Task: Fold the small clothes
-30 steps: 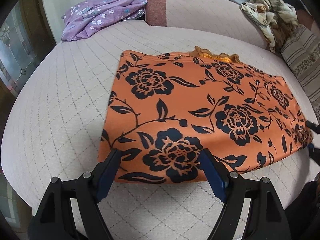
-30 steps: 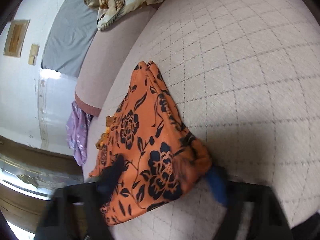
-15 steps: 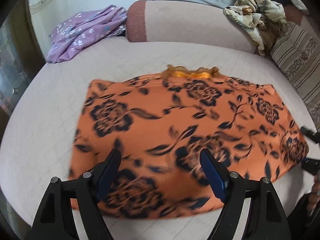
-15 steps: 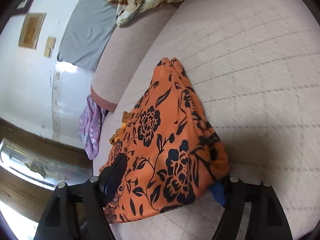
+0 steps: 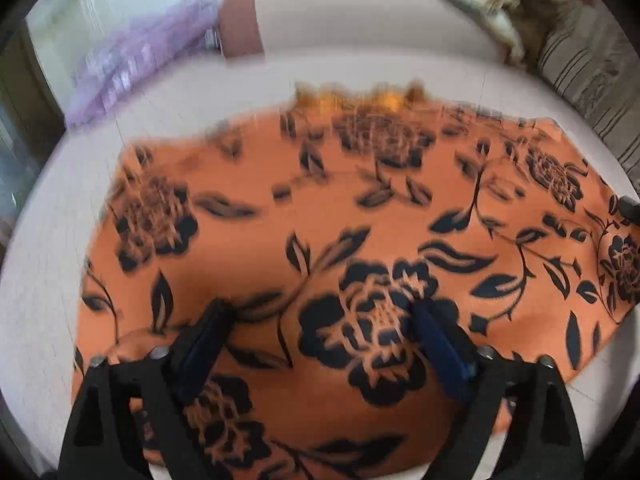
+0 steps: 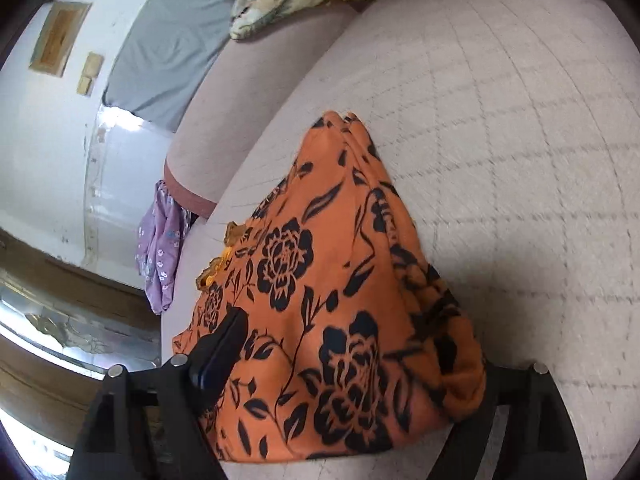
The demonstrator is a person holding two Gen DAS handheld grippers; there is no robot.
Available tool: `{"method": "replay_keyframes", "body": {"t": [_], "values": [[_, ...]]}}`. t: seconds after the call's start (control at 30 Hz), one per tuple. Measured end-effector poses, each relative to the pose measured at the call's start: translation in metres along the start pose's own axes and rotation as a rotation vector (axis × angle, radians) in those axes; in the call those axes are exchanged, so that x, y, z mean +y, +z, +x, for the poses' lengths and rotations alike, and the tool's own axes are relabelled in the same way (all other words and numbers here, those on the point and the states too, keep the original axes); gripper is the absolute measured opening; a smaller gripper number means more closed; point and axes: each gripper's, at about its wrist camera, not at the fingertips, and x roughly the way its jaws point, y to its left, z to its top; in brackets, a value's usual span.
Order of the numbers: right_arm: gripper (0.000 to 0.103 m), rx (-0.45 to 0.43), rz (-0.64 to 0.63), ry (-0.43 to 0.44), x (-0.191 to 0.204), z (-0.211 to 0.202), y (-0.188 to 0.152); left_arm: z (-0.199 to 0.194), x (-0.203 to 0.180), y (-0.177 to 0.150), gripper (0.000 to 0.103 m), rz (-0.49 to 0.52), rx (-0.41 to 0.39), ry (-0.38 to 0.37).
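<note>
An orange garment with black flowers point(image 5: 360, 216) lies flat on the quilted cushion point(image 5: 48, 248). My left gripper point(image 5: 320, 320) hovers low over its near half, jaws wide and still opening, blue pads point(image 5: 438, 338) on either side of a big flower and nothing pinched. In the right wrist view the same garment point(image 6: 328, 264) rises in a bunched ridge at its end. My right gripper point(image 6: 352, 360) straddles that end with jaws closing. Its left finger point(image 6: 222, 342) lies on the cloth; the other is hidden behind the folded corner, and no squeeze shows.
A purple flowered cloth point(image 5: 136, 68) lies at the back left, beside the sofa's backrest point(image 5: 360, 16). A crumpled beige blanket point(image 5: 492, 4) sits at the back right, above a striped cushion point(image 5: 592, 80). A grey pad point(image 6: 168, 52) leans on the wall.
My left gripper has moved forward from the garment's near edge to above its middle flower and spread wider. The right gripper's view rolled slightly, and the bunched end sits closer between its fingers.
</note>
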Motion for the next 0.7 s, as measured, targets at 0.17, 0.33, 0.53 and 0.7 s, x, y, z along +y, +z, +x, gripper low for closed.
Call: {"method": "replay_keyframes", "body": {"t": [0.17, 0.33, 0.53, 0.7], "values": [[0.015, 0.031, -0.075, -0.069, 0.038, 0.003, 0.011, -0.003, 0.017, 0.012, 0.094, -0.045, 0.053, -0.091], [0.014, -0.048, -0.418, -0.046, 0.175, -0.013, -0.008, -0.057, 0.092, 0.002, 0.094, -0.267, -0.085, -0.132], [0.014, 0.054, -0.72, 0.026, 0.294, 0.036, -0.112, -0.104, 0.21, -0.051, 0.094, -0.576, -0.235, 0.017], [0.015, 0.415, -0.768, -0.146, 0.264, 0.169, -0.199, -0.072, 0.249, -0.084, 0.094, -0.691, -0.152, 0.012]]}}
